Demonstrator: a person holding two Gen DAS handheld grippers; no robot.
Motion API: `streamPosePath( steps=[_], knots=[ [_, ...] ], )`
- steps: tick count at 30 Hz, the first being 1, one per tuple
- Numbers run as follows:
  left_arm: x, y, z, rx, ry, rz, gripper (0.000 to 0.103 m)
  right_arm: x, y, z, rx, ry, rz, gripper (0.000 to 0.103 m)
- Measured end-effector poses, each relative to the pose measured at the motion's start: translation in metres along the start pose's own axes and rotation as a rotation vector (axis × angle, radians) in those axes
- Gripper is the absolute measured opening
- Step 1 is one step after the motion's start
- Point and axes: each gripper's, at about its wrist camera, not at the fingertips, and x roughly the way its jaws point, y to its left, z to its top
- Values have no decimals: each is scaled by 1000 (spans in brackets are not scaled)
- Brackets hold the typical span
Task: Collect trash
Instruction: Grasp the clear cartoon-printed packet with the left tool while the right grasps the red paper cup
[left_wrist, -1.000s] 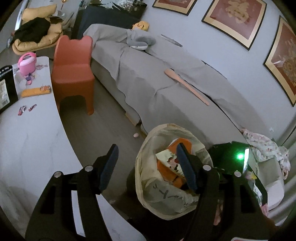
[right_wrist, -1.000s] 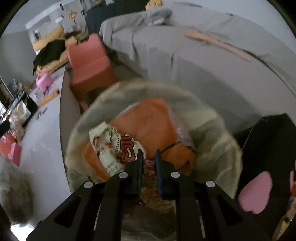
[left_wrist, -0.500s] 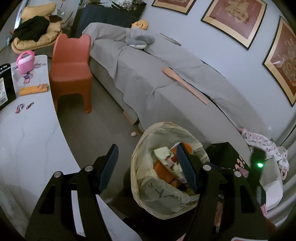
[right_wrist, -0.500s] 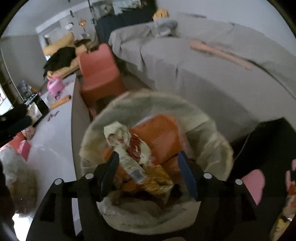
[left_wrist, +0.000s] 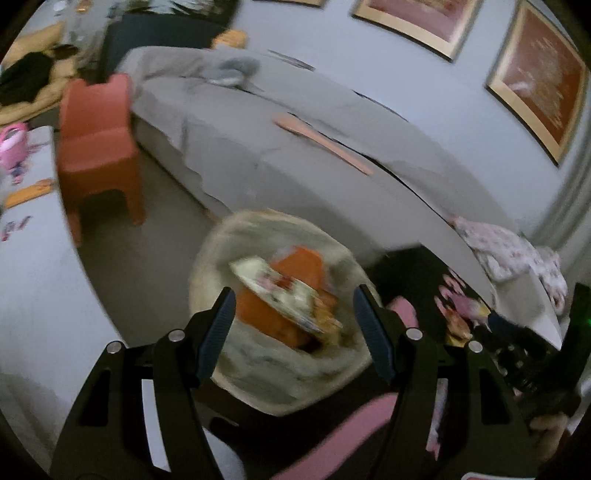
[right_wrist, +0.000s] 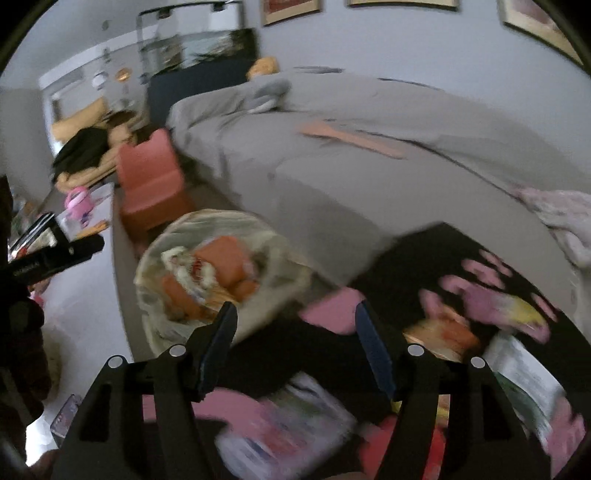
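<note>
A bin lined with a pale bag (left_wrist: 221, 266) stands on the floor beside the white table, holding orange packets and a crumpled printed wrapper (left_wrist: 280, 288). My left gripper (left_wrist: 295, 321) is open and empty, hovering over the bin's mouth. In the right wrist view the bin (right_wrist: 155, 258) lies to the left, and my right gripper (right_wrist: 295, 332) is open and empty, pulled back over a black cloth with pink prints (right_wrist: 443, 266). Blurred pink and white packets (right_wrist: 288, 424) lie under the right gripper.
A grey-covered sofa (left_wrist: 295, 155) runs behind the bin with a long peach stick (left_wrist: 325, 144) on it. An orange child's chair (left_wrist: 96, 147) stands at the left by the white table (left_wrist: 33, 277), which carries a pink toy (left_wrist: 11, 144). Framed pictures hang on the wall.
My right gripper opened, left its wrapper in the bin, and pulled back to the right. My left gripper swung from beside the bin to over it.
</note>
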Motion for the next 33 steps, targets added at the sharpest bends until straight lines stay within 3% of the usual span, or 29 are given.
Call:
streamPosePath(
  steps=[8, 12, 15, 19, 24, 29, 33],
  knots=[
    [27, -81, -38, 199, 146, -211, 62, -94, -112, -67, 223, -58, -203, 77],
    [38, -114, -63, 306, 221, -250, 63, -124, -140, -98, 242, 2, -253, 77],
    [43, -129, -76, 346, 258, -260, 63, -141, -143, -121, 174, 84, -285, 77],
    [41, -141, -87, 377, 272, -269, 63, -156, -142, -141, 138, 104, -286, 77],
    [39, -144, -91, 394, 278, -269, 63, -156, -121, -154, -47, 165, -269, 77],
    [38, -137, -88, 369, 274, -251, 63, -128, -96, -169, -332, 256, -354, 77],
    [39, -129, -85, 353, 276, -234, 63, -103, -97, -170, -383, 293, -375, 77]
  ],
)
